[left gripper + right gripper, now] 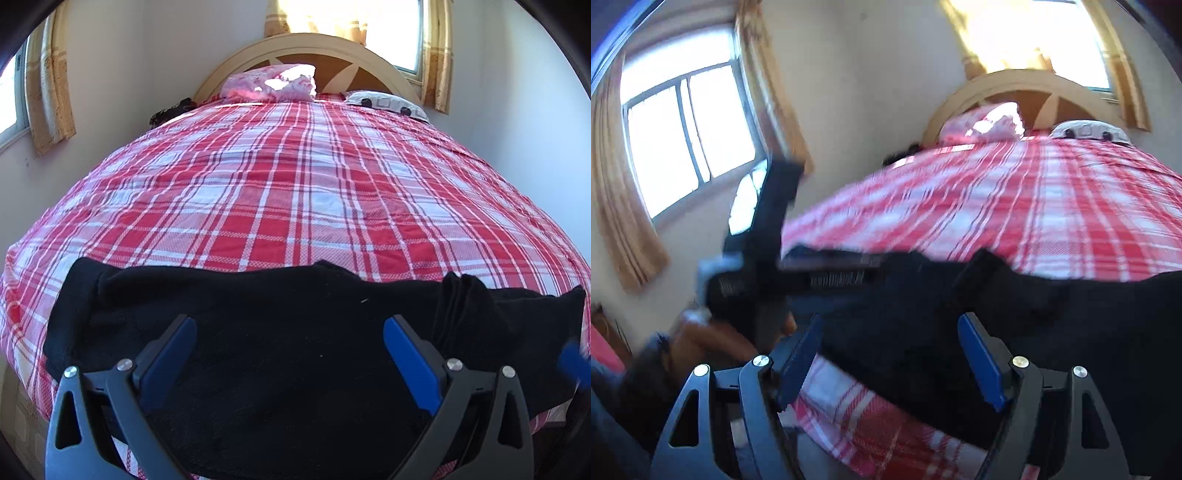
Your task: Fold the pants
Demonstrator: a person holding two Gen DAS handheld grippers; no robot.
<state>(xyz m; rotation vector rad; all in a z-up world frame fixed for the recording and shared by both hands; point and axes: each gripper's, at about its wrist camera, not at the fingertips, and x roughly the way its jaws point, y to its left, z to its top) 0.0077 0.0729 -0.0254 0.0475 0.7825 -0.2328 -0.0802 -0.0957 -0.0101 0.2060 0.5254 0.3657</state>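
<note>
Entry: pants [258, 332], black, lie across the near edge of the bed [295, 192], on the red plaid cover. Their long axis runs side to side in my left wrist view, parallel to the foot of the bed. One end bunches at the left, and a thicker rumpled fold sits toward the right [461, 306].

Left gripper [290, 354]: fingers spread wide, nothing between the pads, pointing down over the middle of the cloth. I cannot tell whether the tips touch the fabric or only hang above it.

Right gripper [890, 354]: fingers also spread, pinching nothing. The right wrist view is blurred. The dark cloth lies ahead and to the right of these fingers, with plaid cover showing below the left finger. The left device shows at the left of this view, with a hand [713, 339] beneath it.

Judgement: both grippers stand on the near long side of the pants, the left one more central. The next fold turns on which edge gets picked up. With the axis crosswise, I would expect each hand to take an end or a near-edge corner. The rumpled right section may need flattening first.
</note>
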